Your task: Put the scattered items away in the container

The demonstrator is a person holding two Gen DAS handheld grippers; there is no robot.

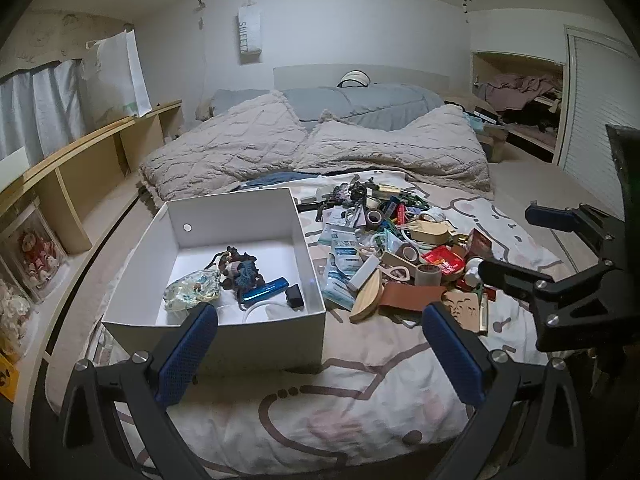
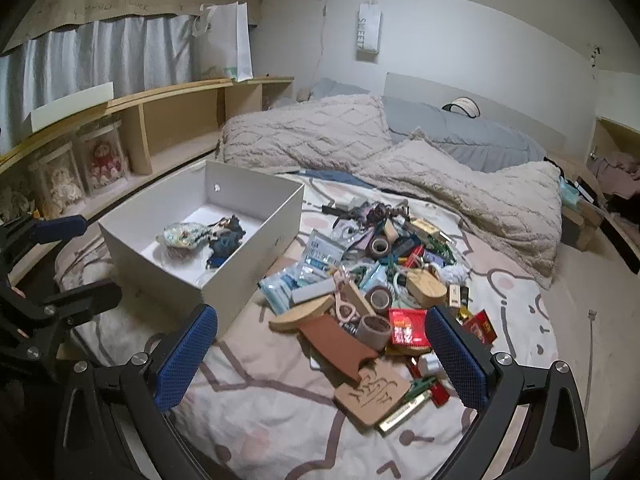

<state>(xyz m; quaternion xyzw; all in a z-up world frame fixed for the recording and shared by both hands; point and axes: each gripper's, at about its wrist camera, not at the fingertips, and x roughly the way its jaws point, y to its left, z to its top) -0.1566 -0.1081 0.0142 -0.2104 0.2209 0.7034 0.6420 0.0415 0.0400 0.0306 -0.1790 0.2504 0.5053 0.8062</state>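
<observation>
Both sets of jaws gape wide and hold nothing. The left gripper (image 1: 320,344) hangs over the near wall of the one white box (image 1: 248,336) on the bed (image 1: 360,412). The right gripper (image 2: 322,354) hovers above the scattered pile (image 2: 372,280), beside the box. Three tape rolls (image 2: 374,332) show in it.

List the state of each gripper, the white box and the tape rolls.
Left gripper: open, empty.
Right gripper: open, empty.
White box: lidless, partly filled.
Tape rolls: outside the box, in the pile.
Blue case: lying inside the box.
</observation>
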